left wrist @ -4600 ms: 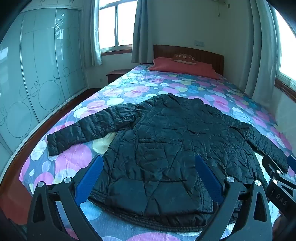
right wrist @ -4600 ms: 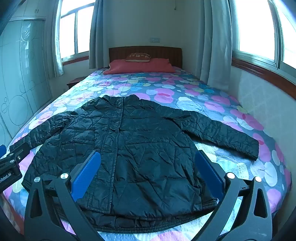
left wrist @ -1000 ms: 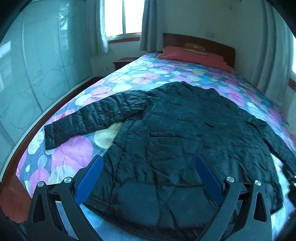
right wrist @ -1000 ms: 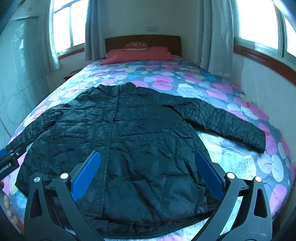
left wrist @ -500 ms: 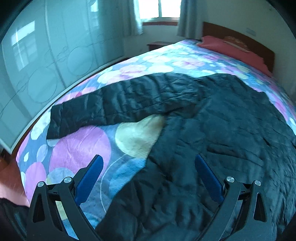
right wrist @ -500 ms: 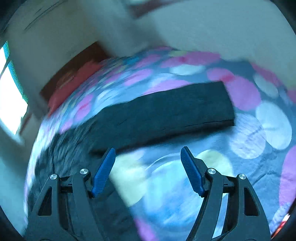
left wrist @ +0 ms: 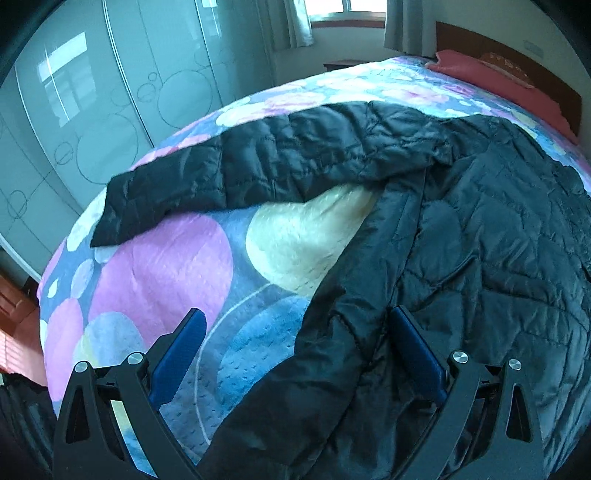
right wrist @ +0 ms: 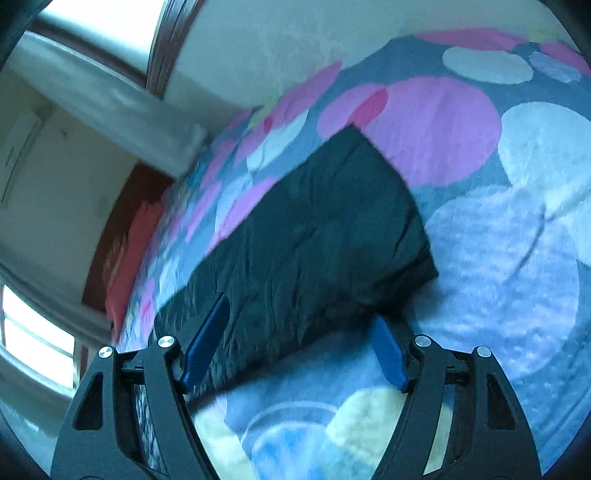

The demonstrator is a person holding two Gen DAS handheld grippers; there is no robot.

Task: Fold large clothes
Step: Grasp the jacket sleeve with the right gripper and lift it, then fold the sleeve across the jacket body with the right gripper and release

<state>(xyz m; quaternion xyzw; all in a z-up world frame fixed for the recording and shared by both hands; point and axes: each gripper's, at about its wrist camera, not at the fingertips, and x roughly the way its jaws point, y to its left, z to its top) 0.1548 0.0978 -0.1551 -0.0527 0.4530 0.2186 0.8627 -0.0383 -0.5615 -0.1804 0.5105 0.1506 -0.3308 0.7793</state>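
Nearest the left wrist camera, the left gripper (left wrist: 295, 332) stands with its blue pads spread apart above the side edge of the black quilted jacket (left wrist: 461, 240); that edge lies between them, and whether the right-hand pad touches the cloth cannot be told. Beyond it, the bedspread (left wrist: 155, 269) shows pink, cream and blue circles, then the jacket's left sleeve (left wrist: 258, 166) stretches flat toward the bed's edge, with the frosted wardrobe doors (left wrist: 92, 110) and the red pillow (left wrist: 498, 77) farther off. Only the right wrist view, tilted and blurred, shows the other sleeve (right wrist: 314, 240): the right gripper (right wrist: 301, 339) hangs released, partly spread, over it near the cuff, gripping nothing, its pads straddling the cloth. Past the cuff lie the spotted cover, the wall (right wrist: 277, 44) and a bright window (right wrist: 103, 18).
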